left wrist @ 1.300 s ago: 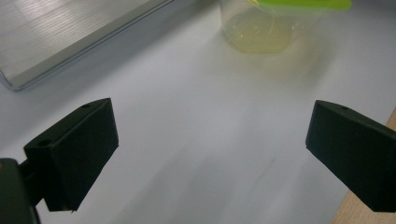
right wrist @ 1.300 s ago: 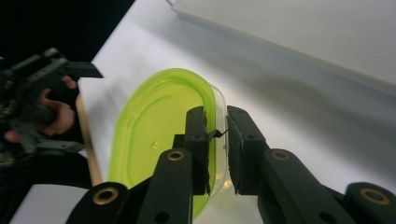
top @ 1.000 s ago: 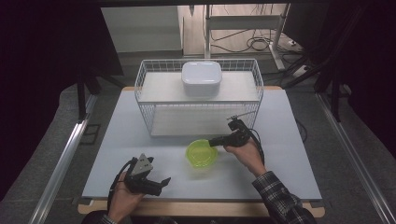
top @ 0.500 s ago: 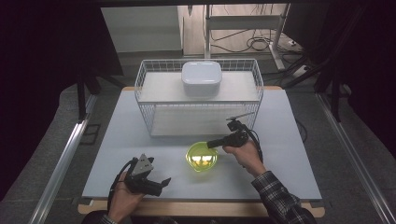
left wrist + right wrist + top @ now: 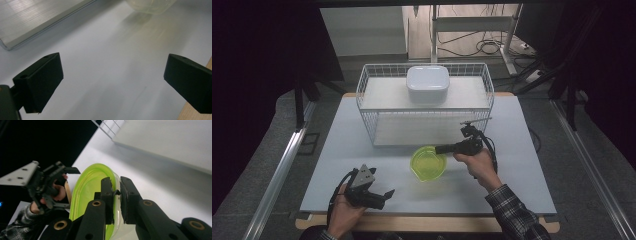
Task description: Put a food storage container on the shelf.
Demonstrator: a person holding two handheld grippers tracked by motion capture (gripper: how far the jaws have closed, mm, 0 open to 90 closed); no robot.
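Okay, right tool [image 5: 439, 149] is clamped on the rim of the green bowl [image 5: 428, 163]: in the right gripper view the two black jaws pinch the translucent bowl wall between them, one jaw inside, one outside, and they have just been closing onto it. Bowl [image 5: 92, 192] is lime green, see-through and tilted in that view. In the high view it sits near the middle of the white surface [image 5: 522, 165], just in front of the wire basket [image 5: 367, 100], with the right hand [image 5: 477, 165] to its right and the tool pointing left at the rim. Whether the bowl's base touches the surface, can't tell.

Left tool [image 5: 384, 195] is released: in the left gripper view its jaws stand wide apart with bare surface between them, nothing held. It sits at the near left of the surface in the left hand [image 5: 343, 207], well apart from the bowl, grey three-cornered plate on top. The bowl's edge [image 5: 150, 6] shows blurred at the top of that view.

Inside the basket a white lidded container [image 5: 427, 84] rests on a raised shelf.
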